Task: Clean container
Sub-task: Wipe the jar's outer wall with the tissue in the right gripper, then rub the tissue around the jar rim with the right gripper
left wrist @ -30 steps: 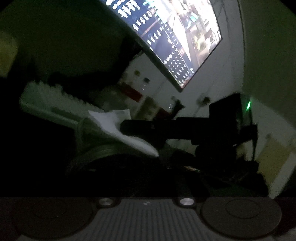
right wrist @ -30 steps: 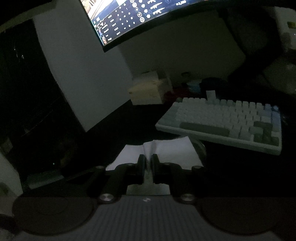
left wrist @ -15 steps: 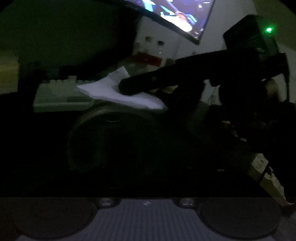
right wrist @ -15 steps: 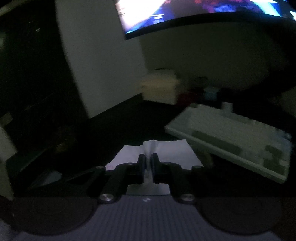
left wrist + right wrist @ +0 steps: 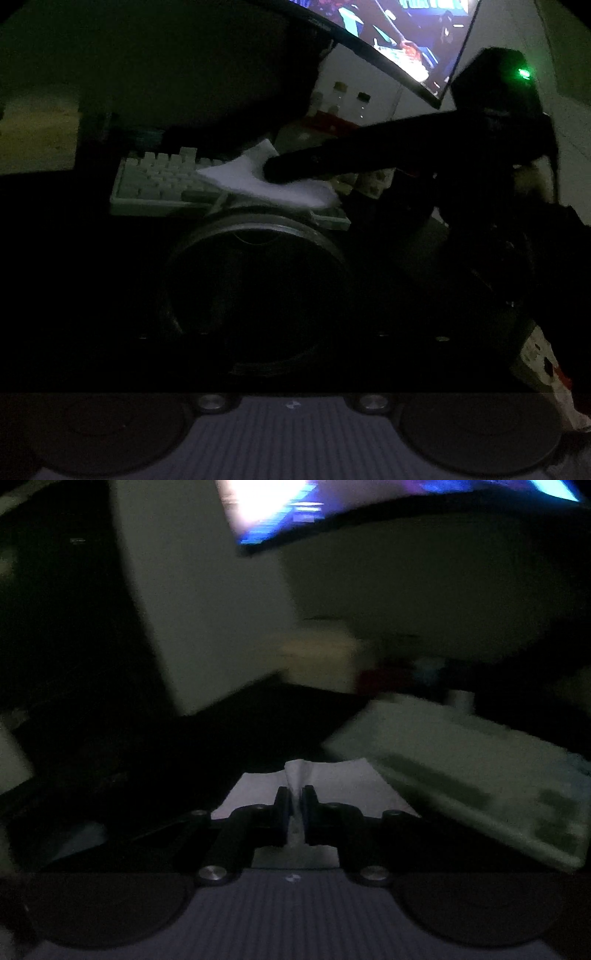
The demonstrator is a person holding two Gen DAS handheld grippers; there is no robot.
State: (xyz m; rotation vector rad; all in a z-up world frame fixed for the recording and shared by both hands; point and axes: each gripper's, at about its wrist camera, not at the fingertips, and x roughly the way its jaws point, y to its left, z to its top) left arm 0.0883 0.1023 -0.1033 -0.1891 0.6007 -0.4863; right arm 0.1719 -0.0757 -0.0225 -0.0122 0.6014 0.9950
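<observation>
The room is very dark. A round, dark container [image 5: 255, 280] with a pale rim fills the middle of the left wrist view, its mouth turned towards the camera. My left gripper's fingers are lost in the dark around it. My right gripper [image 5: 294, 800] is shut on a white tissue [image 5: 343, 779]. In the left wrist view the right gripper [image 5: 273, 171] reaches in from the right and holds the tissue [image 5: 266, 184] just above the container's far rim.
A white keyboard [image 5: 162, 184] lies behind the container and shows in the right wrist view [image 5: 461, 775]. A lit monitor [image 5: 399, 33] hangs above. Small bottles [image 5: 340, 99] stand at the back by the wall. A beige box [image 5: 317, 650] sits far off.
The container has come closer and more centred in the left wrist view. The right gripper with the tissue has risen from inside the container to above its far rim. The right camera swung left.
</observation>
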